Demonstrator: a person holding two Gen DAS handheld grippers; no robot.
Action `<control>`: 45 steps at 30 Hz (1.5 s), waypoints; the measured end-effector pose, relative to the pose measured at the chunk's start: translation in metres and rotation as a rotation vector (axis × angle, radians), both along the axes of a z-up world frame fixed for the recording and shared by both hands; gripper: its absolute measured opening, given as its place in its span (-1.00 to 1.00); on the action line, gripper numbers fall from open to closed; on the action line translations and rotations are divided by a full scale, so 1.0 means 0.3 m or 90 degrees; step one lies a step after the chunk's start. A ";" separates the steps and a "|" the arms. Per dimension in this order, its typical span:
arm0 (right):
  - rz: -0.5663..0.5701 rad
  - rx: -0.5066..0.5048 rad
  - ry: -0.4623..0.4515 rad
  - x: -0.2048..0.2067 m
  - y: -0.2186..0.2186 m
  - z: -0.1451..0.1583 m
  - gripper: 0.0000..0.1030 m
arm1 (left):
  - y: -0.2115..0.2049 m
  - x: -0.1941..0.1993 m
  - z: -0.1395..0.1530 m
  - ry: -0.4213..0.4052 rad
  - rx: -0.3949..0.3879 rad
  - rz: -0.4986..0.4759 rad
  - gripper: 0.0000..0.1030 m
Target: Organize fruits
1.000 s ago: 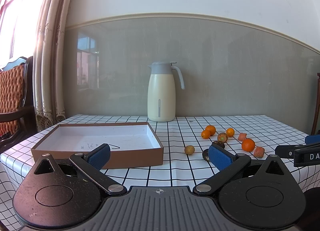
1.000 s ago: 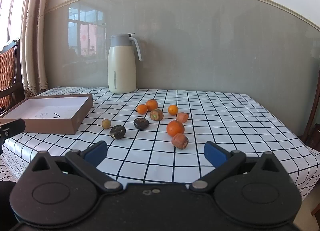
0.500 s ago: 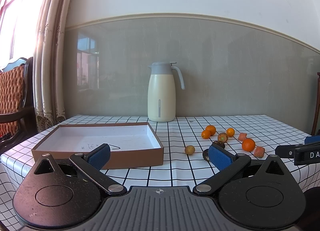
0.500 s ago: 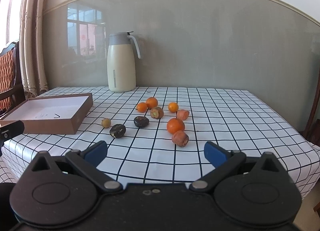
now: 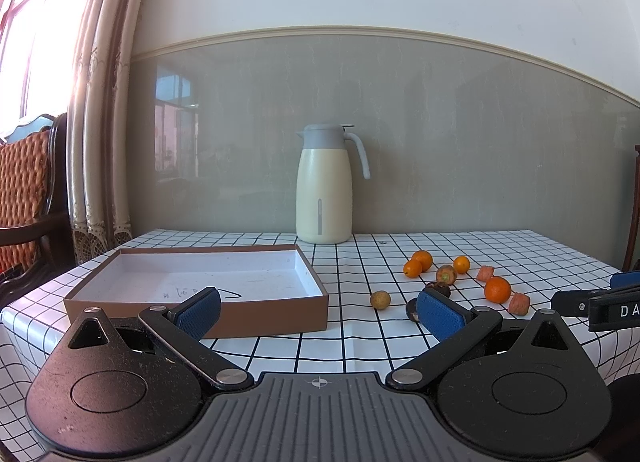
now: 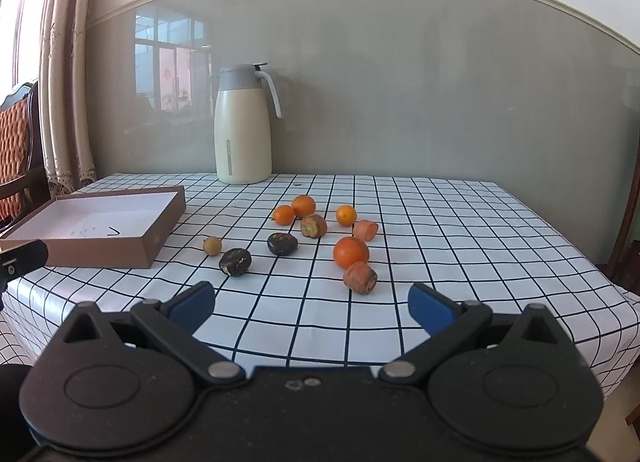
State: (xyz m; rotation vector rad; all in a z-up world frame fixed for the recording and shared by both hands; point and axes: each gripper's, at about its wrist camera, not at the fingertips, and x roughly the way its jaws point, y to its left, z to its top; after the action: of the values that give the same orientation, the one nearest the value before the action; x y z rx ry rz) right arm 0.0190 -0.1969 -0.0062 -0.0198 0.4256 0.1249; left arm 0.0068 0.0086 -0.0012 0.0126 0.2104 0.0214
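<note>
Several small fruits lie scattered on the checked tablecloth: a large orange, a reddish stub in front of it, two dark round fruits, a small tan one and smaller oranges behind. An empty brown box with a white inside lies to their left. My right gripper is open, low before the reddish stub, holding nothing. My left gripper is open near the box's front right corner, empty.
A cream thermos jug stands at the back against the grey wall. A wooden chair and curtains are at the left. The table's near edge runs just in front of both grippers.
The right gripper has risen and moved closer over the table, so the fruits sit lower and larger in its view. The left gripper has stayed still.
</note>
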 end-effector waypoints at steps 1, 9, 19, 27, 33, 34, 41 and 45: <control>0.000 0.000 0.000 0.000 0.000 0.000 0.89 | -0.002 0.000 0.001 0.000 0.000 0.000 1.00; -0.007 0.000 0.002 0.000 -0.002 0.001 0.89 | -0.023 -0.018 -0.005 -0.001 0.002 0.001 1.00; -0.012 -0.005 0.026 0.075 -0.030 0.009 0.83 | -0.023 0.082 0.002 0.024 -0.021 0.003 1.00; -0.021 -0.024 0.038 0.166 -0.056 -0.013 0.67 | -0.117 0.185 -0.017 0.031 0.026 -0.037 1.00; -0.024 -0.037 0.047 0.244 -0.063 -0.049 0.60 | -0.173 0.269 -0.043 0.048 0.030 -0.055 1.00; -0.025 -0.039 0.048 0.257 -0.065 -0.055 0.58 | -0.183 0.282 -0.048 0.052 0.032 -0.058 1.00; -0.024 -0.055 0.068 0.355 -0.073 -0.108 0.38 | -0.273 0.378 -0.102 0.086 0.051 -0.092 0.55; -0.021 -0.074 0.069 0.390 -0.065 -0.135 0.35 | -0.310 0.431 -0.137 0.112 0.055 -0.106 0.49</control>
State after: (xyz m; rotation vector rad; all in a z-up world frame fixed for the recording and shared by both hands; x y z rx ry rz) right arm 0.1359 -0.2165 -0.0466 -0.1203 0.5407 0.0693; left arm 0.1362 -0.0843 -0.0422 0.1180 0.3842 -0.1376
